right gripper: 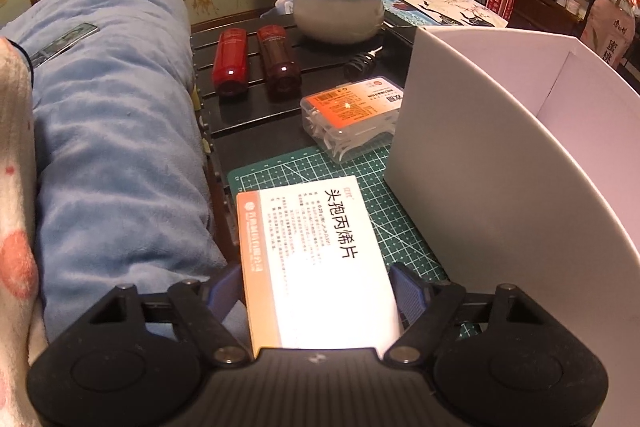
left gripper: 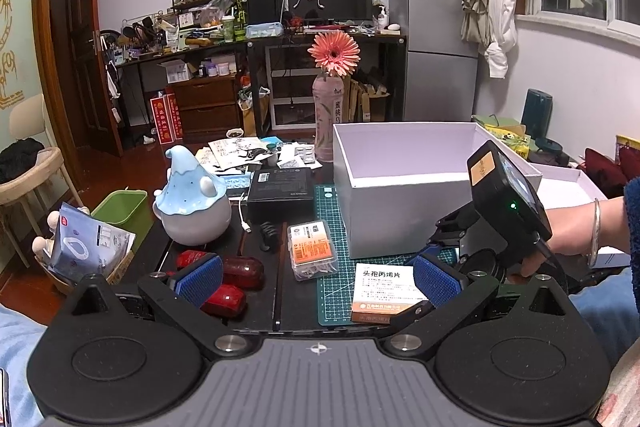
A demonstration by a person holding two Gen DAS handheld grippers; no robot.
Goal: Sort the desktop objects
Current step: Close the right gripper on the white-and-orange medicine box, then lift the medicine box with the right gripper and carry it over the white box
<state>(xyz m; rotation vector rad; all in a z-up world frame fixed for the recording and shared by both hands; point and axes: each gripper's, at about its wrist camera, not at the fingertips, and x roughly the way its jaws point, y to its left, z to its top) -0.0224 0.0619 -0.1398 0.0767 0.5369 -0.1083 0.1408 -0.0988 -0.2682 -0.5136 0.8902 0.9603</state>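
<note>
A white and orange medicine box [right gripper: 316, 259] lies flat on the green cutting mat [right gripper: 280, 171], just left of the open white box [right gripper: 480, 167]. My right gripper [right gripper: 316, 291] points down at it, with a blue pad against each long side. In the left wrist view the same medicine box [left gripper: 382, 287] sits in front of the white box [left gripper: 400, 211], and a hand [left gripper: 568, 235] holds the right gripper there. My left gripper [left gripper: 318, 281] hovers open over the table's near edge with nothing between its fingers. Two red bottles [left gripper: 244, 271] lie under its left finger.
A clear box of floss picks [left gripper: 313, 249] lies left of the white box. Behind it are a black carton [left gripper: 280, 187], a blue-hatted ceramic jar [left gripper: 192, 203] and a bottle holding a flower [left gripper: 330, 115]. A green bin [left gripper: 124, 211] stands off the table's left edge. A blue blanket [right gripper: 120, 127] borders the table.
</note>
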